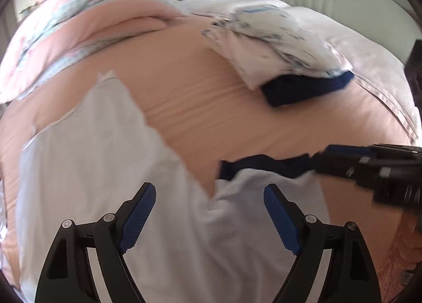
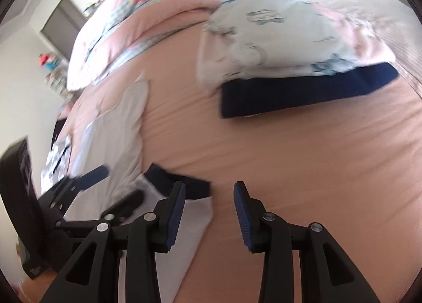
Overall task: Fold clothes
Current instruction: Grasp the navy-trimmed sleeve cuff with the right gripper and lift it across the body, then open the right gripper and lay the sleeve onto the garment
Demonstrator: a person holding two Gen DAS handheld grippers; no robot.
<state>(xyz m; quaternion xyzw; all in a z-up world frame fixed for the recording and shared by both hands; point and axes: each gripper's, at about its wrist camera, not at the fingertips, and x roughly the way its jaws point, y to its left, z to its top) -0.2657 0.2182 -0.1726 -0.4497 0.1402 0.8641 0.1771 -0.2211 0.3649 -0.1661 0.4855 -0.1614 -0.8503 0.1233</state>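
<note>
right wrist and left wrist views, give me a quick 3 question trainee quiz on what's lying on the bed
1. True or false: the left tool is clamped on the pale shirt.
2. What lies directly under the white printed garment in the folded stack?
A. navy garment
B. red towel
C. grey pillow
3. Fill in: the pale shirt's collar trim is ____ coloured.

Key:
1. False; its jaws stand open above the shirt.
2. A, the navy garment, on the pink sheet.
3. Navy; the trim shows by the right tool, which is open with nothing between its pads.
</note>
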